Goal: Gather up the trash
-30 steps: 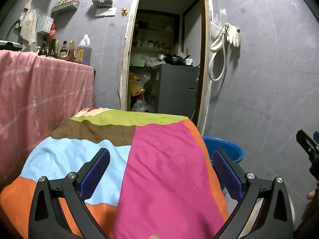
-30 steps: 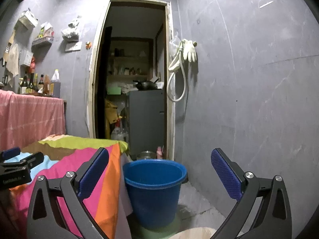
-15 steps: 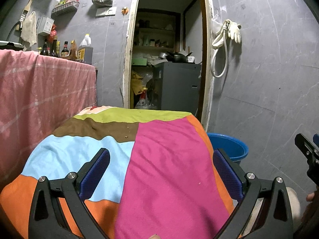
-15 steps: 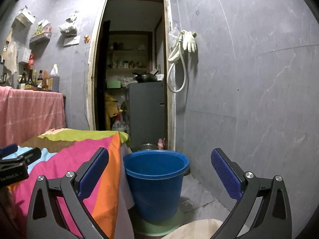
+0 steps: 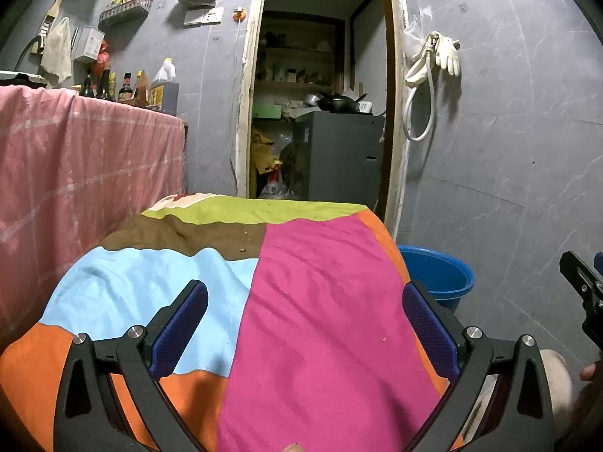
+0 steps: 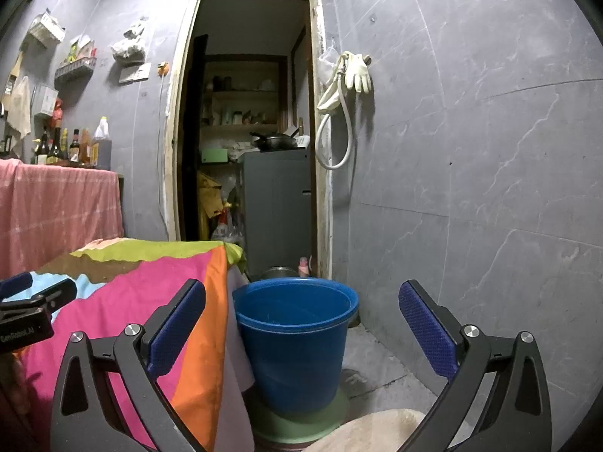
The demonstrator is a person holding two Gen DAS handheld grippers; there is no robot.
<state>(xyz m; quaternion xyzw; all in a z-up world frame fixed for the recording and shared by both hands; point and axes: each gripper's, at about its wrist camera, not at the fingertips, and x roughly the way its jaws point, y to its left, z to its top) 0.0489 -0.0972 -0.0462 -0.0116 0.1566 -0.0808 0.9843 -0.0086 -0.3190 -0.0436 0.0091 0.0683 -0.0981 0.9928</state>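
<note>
Overhead, the left gripper point(image 5: 305, 324) hovered above a surface draped in a patchwork cloth point(image 5: 324, 301) of magenta, light blue, brown, lime and orange panels, its blue-padded fingers point(image 5: 181, 324) spread wide apart with nothing between them. Small crumbs point(image 5: 243, 250) lay scattered on the cloth near the seam where the brown and magenta panels met, and a few more specks dotted the magenta panel; no larger piece of trash showed on the cloth in either view.

Off the right edge of the surface stood a blue bucket point(image 6: 296, 335), upright on a round green mat point(image 6: 301, 422) on the grey tiled floor point(image 6: 380, 365), just beside the hanging orange edge of the cloth. Its inside looked bare as far as the right wrist view reached. The right gripper point(image 6: 301, 326) was held in front of the bucket and a little above its rim, fingers point(image 6: 426, 331) likewise far apart and gripping nothing. From the left wrist view, only the tip of the right gripper showed at the right border.

Behind the surface, a pink cloth point(image 5: 83, 158) covered a higher counter carrying bottles point(image 5: 113, 86) and an oil jug point(image 5: 164, 88). An open doorway point(image 6: 248, 132) led to a storeroom with shelves and a grey cabinet point(image 6: 277, 207) bearing a wok. White rubber gloves point(image 6: 358, 69) and a looped hose point(image 6: 335, 143) hung on the tiled wall beside the door frame.
</note>
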